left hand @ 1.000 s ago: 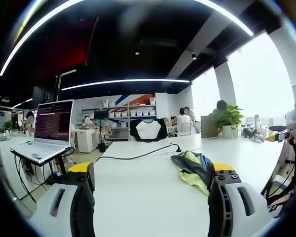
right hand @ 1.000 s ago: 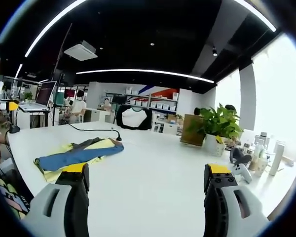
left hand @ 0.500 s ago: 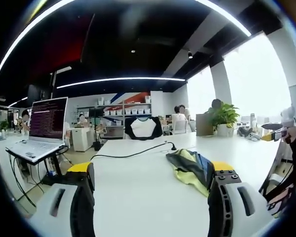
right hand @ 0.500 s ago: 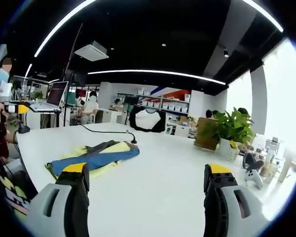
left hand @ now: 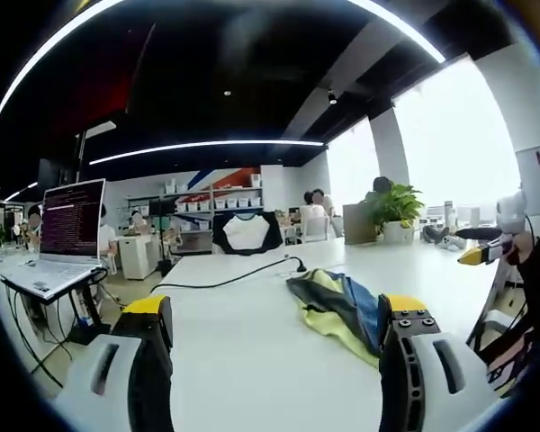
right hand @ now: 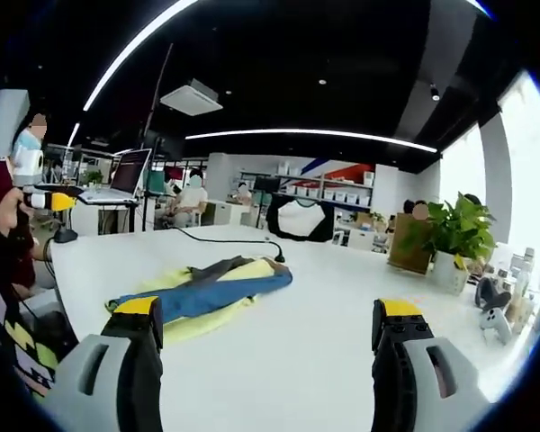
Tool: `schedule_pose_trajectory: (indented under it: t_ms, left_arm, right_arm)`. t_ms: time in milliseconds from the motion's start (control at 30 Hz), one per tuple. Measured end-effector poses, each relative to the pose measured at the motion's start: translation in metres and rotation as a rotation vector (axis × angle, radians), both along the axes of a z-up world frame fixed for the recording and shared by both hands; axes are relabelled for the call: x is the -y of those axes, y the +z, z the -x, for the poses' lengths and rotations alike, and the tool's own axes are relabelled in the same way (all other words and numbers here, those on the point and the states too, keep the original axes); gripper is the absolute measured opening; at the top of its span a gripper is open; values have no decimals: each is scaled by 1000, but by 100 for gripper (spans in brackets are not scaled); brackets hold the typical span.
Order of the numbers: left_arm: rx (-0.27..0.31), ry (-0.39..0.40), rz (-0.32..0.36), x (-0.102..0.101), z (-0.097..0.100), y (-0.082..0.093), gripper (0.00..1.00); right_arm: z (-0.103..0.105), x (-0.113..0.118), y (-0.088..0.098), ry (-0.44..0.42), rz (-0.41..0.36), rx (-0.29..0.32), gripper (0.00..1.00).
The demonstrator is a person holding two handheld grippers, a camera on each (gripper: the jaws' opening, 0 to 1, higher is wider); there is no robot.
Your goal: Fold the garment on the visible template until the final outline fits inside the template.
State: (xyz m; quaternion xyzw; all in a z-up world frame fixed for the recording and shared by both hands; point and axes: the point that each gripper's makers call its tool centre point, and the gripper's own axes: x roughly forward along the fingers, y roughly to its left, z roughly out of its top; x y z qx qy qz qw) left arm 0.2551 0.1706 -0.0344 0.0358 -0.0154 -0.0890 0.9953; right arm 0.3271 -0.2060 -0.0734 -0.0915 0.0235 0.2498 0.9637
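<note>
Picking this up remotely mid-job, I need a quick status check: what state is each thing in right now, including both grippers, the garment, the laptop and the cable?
left gripper: open, empty, held above the table.
right gripper: open, empty, held above the table.
garment: bunched in a long heap, not folded flat, lying on the yellow template.
yellow template: flat on the table, partly covered.
laptop: lid open, screen lit.
cable: loose across the table.

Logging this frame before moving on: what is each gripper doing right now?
Left gripper: open, holding nothing, above the white table.
Right gripper: open, holding nothing; the crumpled blue, yellow and grey garment lies ahead.
</note>
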Motion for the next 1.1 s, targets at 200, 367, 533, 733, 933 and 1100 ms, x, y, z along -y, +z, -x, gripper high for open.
schedule_pose_trajectory:
  t_ms: [200, 367, 533, 733, 933, 1100]
  left_arm:
    - [6, -14, 1, 2, -1, 0, 100]
    - [-4, -20, 5, 0, -4, -2, 100]
    - [2, -10, -4, -4, -1, 0, 100]
    - [13, 13, -5, -12, 1, 4, 100]
    - [9, 20, -8, -17, 1, 5, 100]
    - [4, 28, -4, -16, 2, 2, 100]
  right_arm:
    - [5, -44, -7, 95, 27, -24, 100]
    - [1, -82, -15, 166, 46, -28, 100]
    - [0, -108, -31, 219, 81, -64, 100]
    - [5, -136, -46, 282, 110, -99, 100]
    - [7, -151, -56, 312, 128, -122, 97]
    - [7, -170, -64, 349, 143, -136, 92]
